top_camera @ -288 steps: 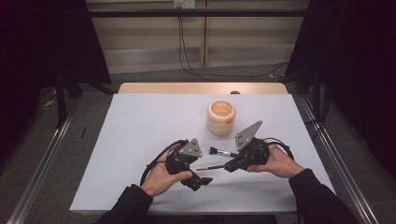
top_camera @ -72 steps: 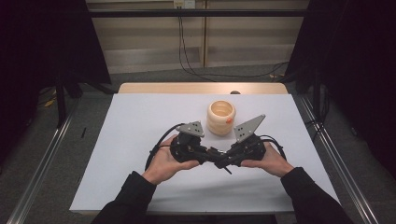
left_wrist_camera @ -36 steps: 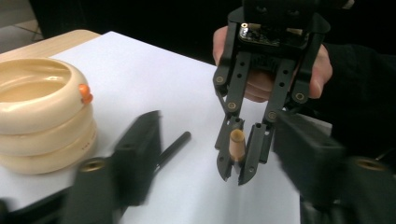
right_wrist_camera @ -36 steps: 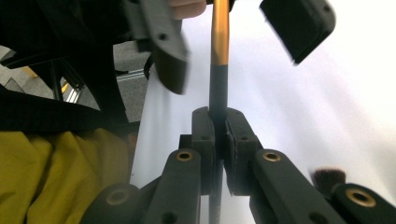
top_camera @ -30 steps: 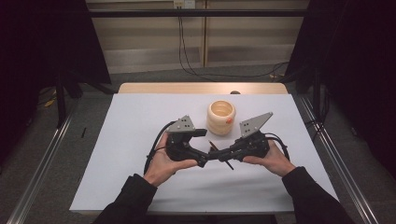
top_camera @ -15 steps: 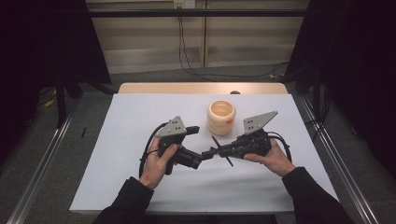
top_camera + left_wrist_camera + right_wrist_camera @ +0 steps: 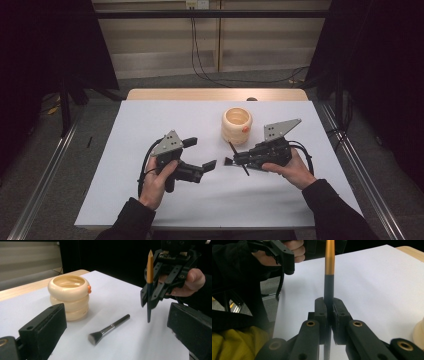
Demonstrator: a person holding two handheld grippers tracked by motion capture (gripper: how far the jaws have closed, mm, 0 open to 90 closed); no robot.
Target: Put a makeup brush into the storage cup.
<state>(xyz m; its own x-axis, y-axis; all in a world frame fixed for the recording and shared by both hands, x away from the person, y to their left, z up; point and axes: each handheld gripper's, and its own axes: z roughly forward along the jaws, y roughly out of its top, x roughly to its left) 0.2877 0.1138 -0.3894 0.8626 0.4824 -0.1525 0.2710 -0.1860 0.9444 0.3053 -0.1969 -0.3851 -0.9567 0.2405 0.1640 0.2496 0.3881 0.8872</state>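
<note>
High view looks down at the table (image 7: 150, 130); both gripper views look close along it, sharing its white top

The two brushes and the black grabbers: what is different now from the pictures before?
The left hand-held gripper has pulled away to the left, jaws open and empty. The right hand-held gripper now clamps the orange-tipped brush alone and holds it upright above the sheet; earlier both grippers met at it. The flat makeup brush now lies loose on the white sheet. The cream holder has not moved.
</note>
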